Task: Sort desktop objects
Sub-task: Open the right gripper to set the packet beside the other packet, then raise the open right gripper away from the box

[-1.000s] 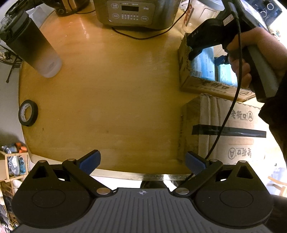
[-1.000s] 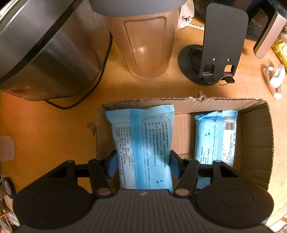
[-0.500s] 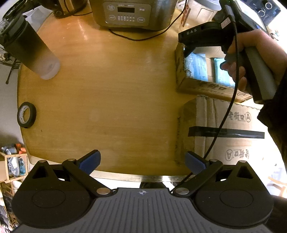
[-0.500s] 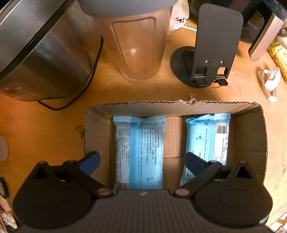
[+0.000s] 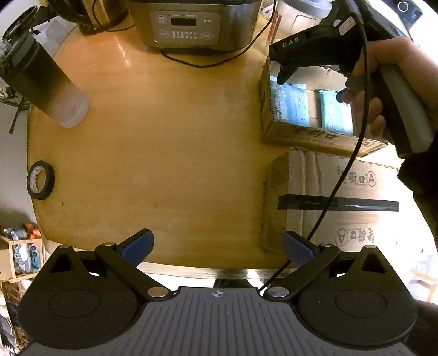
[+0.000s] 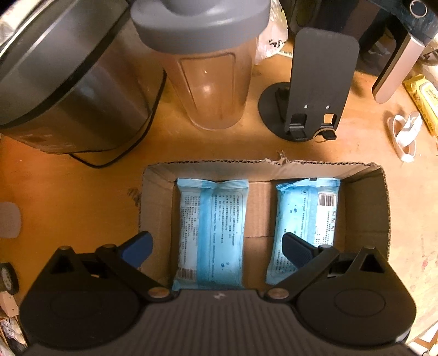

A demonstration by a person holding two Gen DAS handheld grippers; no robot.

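Hovering: right gripper [image 6: 216, 243] hangs above the open cardboard box [image 6: 364, 208] in the middle of the right wrist view, pointing down into it.
Right claw: spread wide; its jaws have just been opening, and the blue pads press on nothing.
Left wipes pack [image 6: 212, 232]: lies flat on the box floor, below the gap between the fingers, free of both of them.
Right wipes pack [image 6: 309, 216]: lies flat in the same box, beside the first one and apart from it; the right finger covers its lower corner in the picture.
Left gripper [image 5: 217, 246]: at the bottom of the left wrist view, over the near edge of the wooden table [image 5: 164, 137].
Left claw: spread wide, nothing between the pads.
Person's hand [image 5: 383, 82]: upper right of the left wrist view, holding the right gripper over the box.
Closed carton [image 5: 328, 200]: right side of the left wrist view, just below the open box, sealed with black tape.
Tape roll [image 5: 41, 179]: left edge of the table.
Shaker bottle [image 5: 43, 79]: upper left.
Cooker [image 5: 191, 24]: top centre.
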